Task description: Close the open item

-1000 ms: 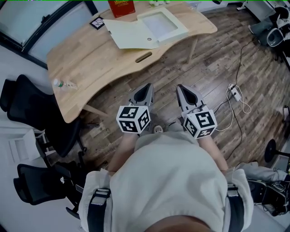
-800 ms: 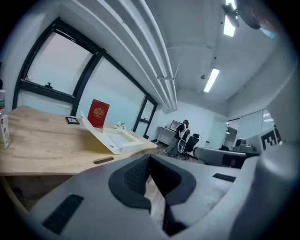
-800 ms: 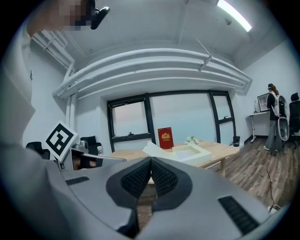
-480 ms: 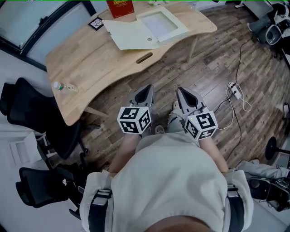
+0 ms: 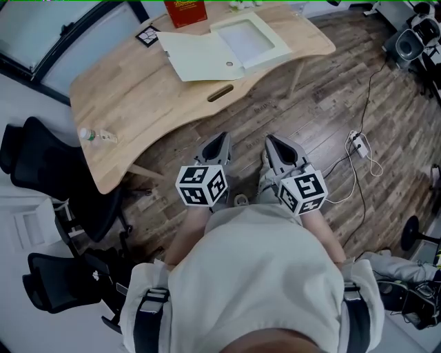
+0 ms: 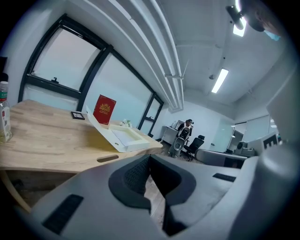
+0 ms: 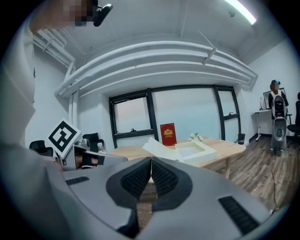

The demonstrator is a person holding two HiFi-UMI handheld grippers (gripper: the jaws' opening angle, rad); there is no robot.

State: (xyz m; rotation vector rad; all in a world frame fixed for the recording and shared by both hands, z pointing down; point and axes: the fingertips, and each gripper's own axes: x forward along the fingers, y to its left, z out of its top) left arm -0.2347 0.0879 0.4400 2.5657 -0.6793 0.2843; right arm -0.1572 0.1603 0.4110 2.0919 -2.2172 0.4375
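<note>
1. Down low, in front of the body: left tongs [image 5: 222, 136], over the wood floor [image 5: 324, 96]. Shut tight, pads pressed together, nothing in them.
2. Just beside them: right tongs [image 5: 270, 138], also over the floor. Shut too, pads together, nothing held.
3. Both pointed toward the table [image 5: 151, 89]. Well apart from it, and touching none of the things on it.
4. On the far part of the table: a white box [image 5: 244, 38], wide open.
5. Joined to the left side of the box: the lid [image 5: 196, 58]. Thrown back and leaning up a little, not folded over the box.
6. Behind the box, at the far edge by the window: a red book [image 5: 185, 10]. Standing up straight, with a gold mark on the front.
7. Left of the lid, lying flat: a small black and white tile [image 5: 148, 34]. Near the lid, not touching it.
8. Far off at the left end of the table: a clear bottle [image 5: 96, 136]. Standing up, well apart from the box.
9. Near the front edge of the table, between the box and the tongs: a long thin slot [image 5: 219, 94] cut in the wood.
10. Left of the table: black chairs [image 5: 41, 165], pushed close to it.
11. On the floor to the right: a white power strip [image 5: 357, 143] with a thin cord curling away from it.
12. Far back in the room, in the left tongs' view: a person [image 6: 187, 129] standing by a chair, too small to tell more.
</note>
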